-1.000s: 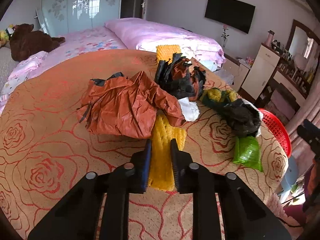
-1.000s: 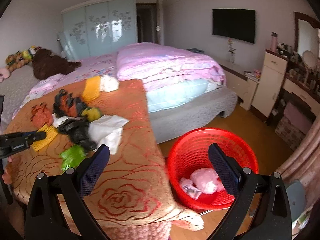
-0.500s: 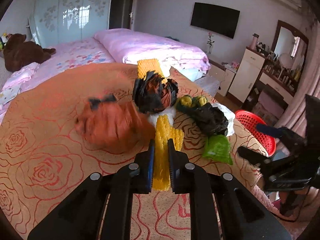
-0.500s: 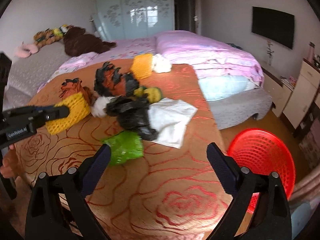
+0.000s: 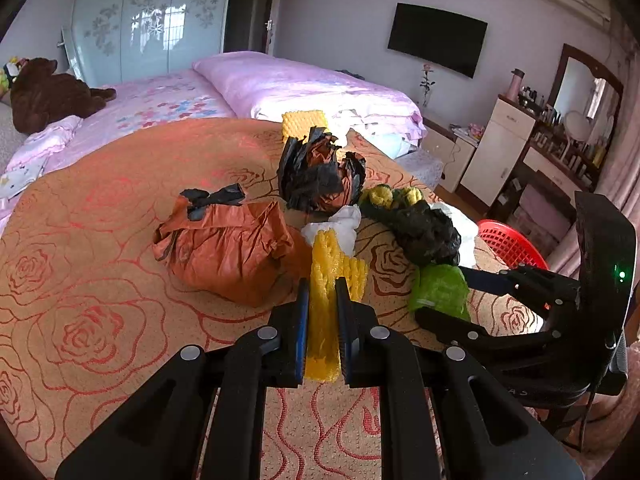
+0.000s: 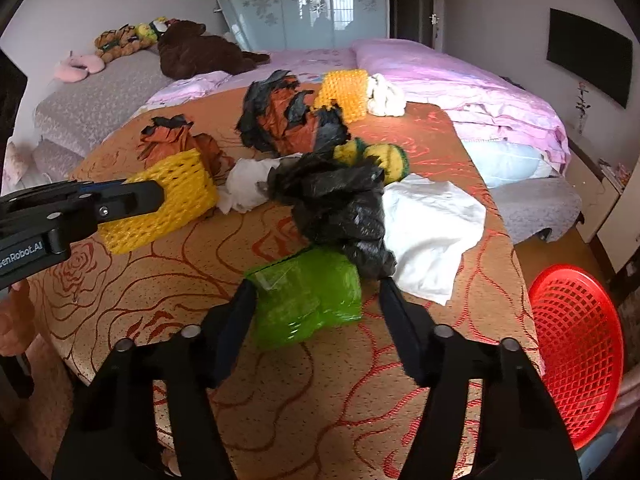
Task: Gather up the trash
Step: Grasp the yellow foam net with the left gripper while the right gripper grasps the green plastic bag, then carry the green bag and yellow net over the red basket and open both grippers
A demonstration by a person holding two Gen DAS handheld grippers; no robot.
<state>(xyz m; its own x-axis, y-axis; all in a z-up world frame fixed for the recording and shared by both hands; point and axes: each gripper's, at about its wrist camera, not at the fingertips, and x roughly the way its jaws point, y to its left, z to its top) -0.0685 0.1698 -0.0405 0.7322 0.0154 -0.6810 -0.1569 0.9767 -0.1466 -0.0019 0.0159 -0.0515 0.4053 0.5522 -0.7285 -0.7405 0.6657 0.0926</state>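
While left gripper clamps yellow foam net, right gripper closing around green bag

My right gripper is closing around the green wrapper on the counter. My left gripper pinches yellow foam netting; a red basket stands right.

partly cut "enRobot.AI" printed on left gripper body

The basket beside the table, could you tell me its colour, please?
Red basket, clearest in the right wrist view.
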